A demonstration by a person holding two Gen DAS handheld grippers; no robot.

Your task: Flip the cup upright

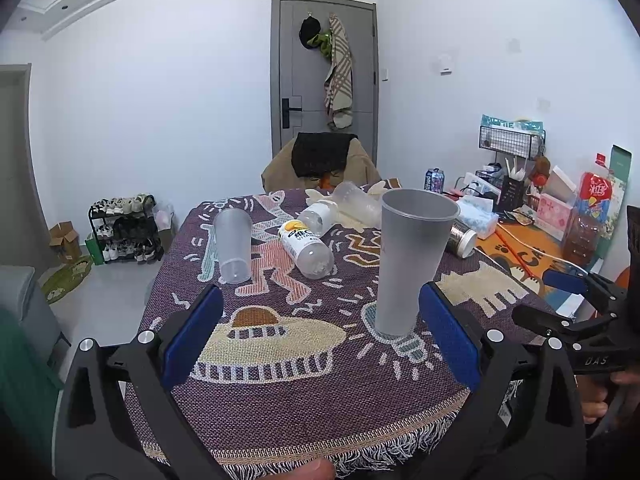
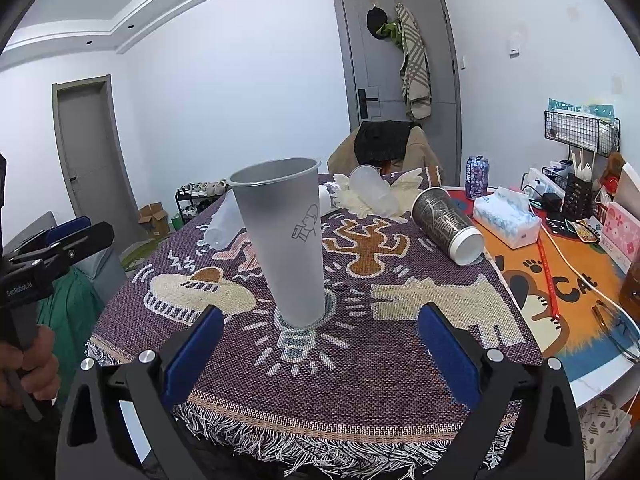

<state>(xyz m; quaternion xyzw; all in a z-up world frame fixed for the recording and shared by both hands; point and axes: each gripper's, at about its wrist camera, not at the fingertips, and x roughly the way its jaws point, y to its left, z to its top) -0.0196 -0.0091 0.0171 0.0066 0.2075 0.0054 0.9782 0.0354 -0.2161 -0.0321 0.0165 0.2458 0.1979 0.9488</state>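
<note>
A tall frosted grey cup [image 1: 408,260] stands upright, mouth up, on the patterned cloth [image 1: 280,392]; it also shows in the right wrist view [image 2: 286,240] with a small line drawing on its side. My left gripper [image 1: 320,340] is open and empty, the cup just ahead of its right finger [image 1: 450,338]. My right gripper [image 2: 320,352] is open and empty, a little short of the cup. The right gripper shows at the left wrist view's right edge [image 1: 576,296]; the left gripper shows at the right wrist view's left edge [image 2: 60,244].
A clear cup [image 1: 233,246] stands mouth down at the left. A clear cup [image 1: 358,200], a bottle [image 1: 306,248] and a dark patterned cup [image 2: 448,224] lie on their sides. A can [image 2: 477,178], tissue pack [image 2: 506,216] and desk clutter sit right.
</note>
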